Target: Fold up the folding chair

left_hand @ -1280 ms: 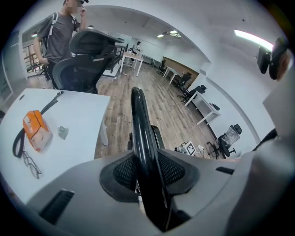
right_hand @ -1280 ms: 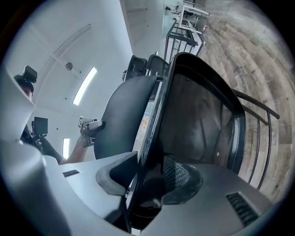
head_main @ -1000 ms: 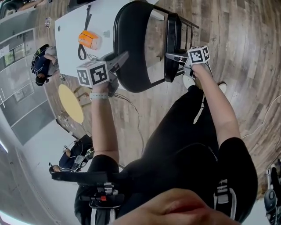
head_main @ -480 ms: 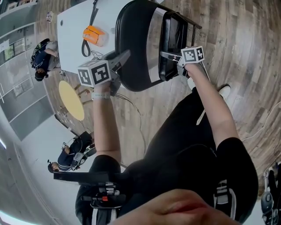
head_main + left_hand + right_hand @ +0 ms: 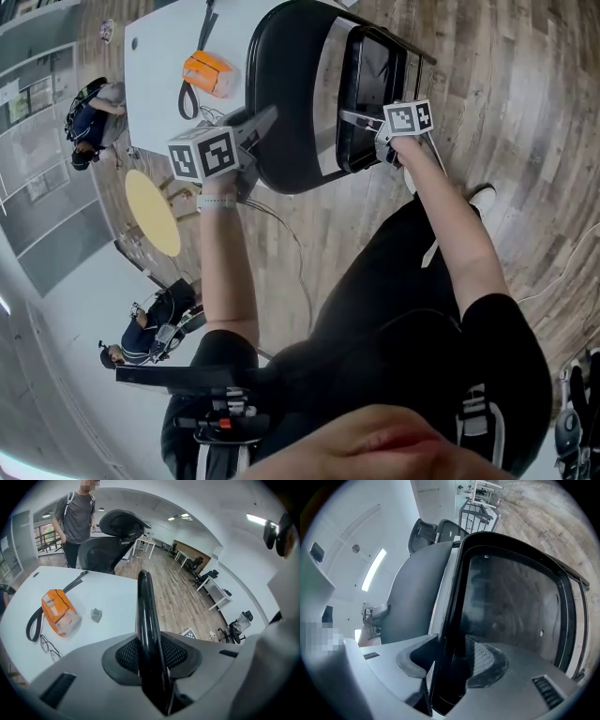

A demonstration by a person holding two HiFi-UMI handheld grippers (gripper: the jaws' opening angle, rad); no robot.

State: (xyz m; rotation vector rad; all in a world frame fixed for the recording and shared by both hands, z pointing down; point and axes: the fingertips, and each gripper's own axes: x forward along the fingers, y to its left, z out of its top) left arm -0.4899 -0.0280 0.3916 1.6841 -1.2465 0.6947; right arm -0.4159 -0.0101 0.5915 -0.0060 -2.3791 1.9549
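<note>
**Inspector A:** Where do we find the chair?

**Inspector B:** We find the chair (image 5: 298,173) on the floor just beside the table (image 5: 155,56). Its backrest (image 5: 281,94) is on the table side and its seat (image 5: 370,89) on the side away from the table. The seat is tipped up toward the backrest, with a strip of floor showing between them. We judge the fold part done, not finished.

**Inspector A:** And the grippers?

**Inspector B:** The left gripper (image 5: 260,125) is clamped on the backrest's thin black edge, which runs straight between its pads. The right gripper (image 5: 361,120) is clamped on the seat's rim, on the far side from the table. Neither stands free.

**Inspector A:** What do we advise for the step in hand?

**Inspector B:** We advise holding the backrest steady with the left, so the chair does not slide into the table. The right should swing the seat toward the table side until it lies flat against the backrest. It should follow the arc of the seat's hinge rather than shove straight across, since both grips sit on narrow edges and could slip. We cannot see the hinges or the feet from here. An orange pouch (image 5: 208,73) lies on the table near the chair side, so the backrest should stay short of it.
</note>
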